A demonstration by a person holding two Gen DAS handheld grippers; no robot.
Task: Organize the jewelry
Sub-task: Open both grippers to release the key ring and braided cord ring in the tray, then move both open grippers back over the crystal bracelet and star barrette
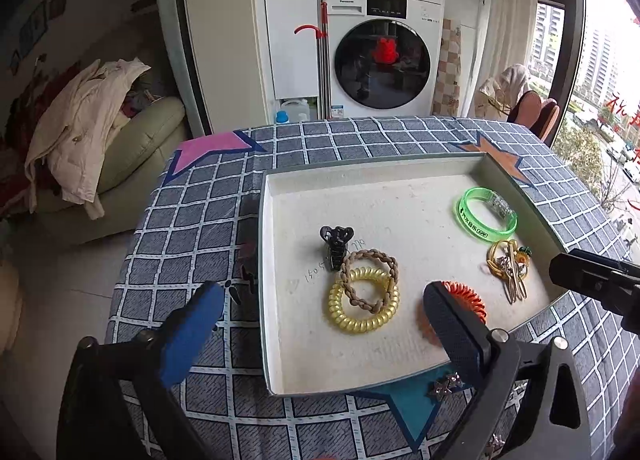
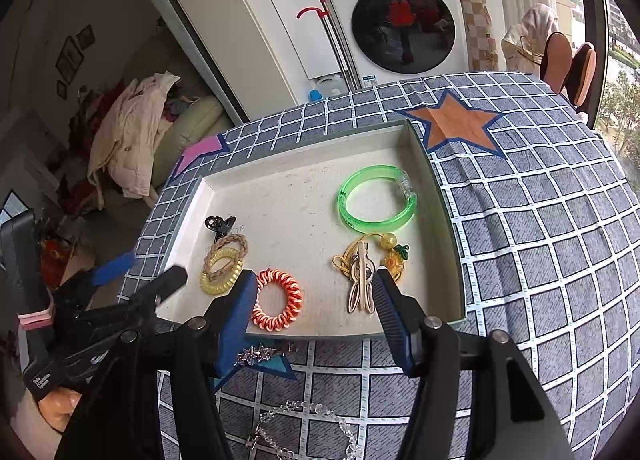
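Note:
A shallow white tray (image 1: pixel 276 196) (image 2: pixel 424 152) lies on the checked tablecloth. In it lie a green bangle (image 1: pixel 486 219) (image 2: pixel 376 196), a black claw clip (image 1: pixel 335 246) (image 2: pixel 219 225), a yellow coil tie with a braided tie on it (image 1: pixel 363 300) (image 2: pixel 222 264), an orange coil tie (image 1: pixel 468 300) (image 2: pixel 277 295) and a gold clip bundle (image 1: pixel 509 268) (image 2: pixel 370 268). A star hair clip (image 1: pixel 445 383) (image 2: pixel 256 354) and a clear bead chain (image 2: pixel 304 416) lie on the cloth in front. My left gripper (image 1: pixel 324 324) is open over the tray's near left corner. My right gripper (image 2: pixel 316 316) is open over the tray's near edge.
A sofa with a coat (image 1: pixel 88 128) stands to the left. A washing machine (image 1: pixel 382 60) stands behind the table. Chairs (image 2: pixel 568 64) stand at the far right by the window. The cloth to the right of the tray (image 2: pixel 540 240) is bare.

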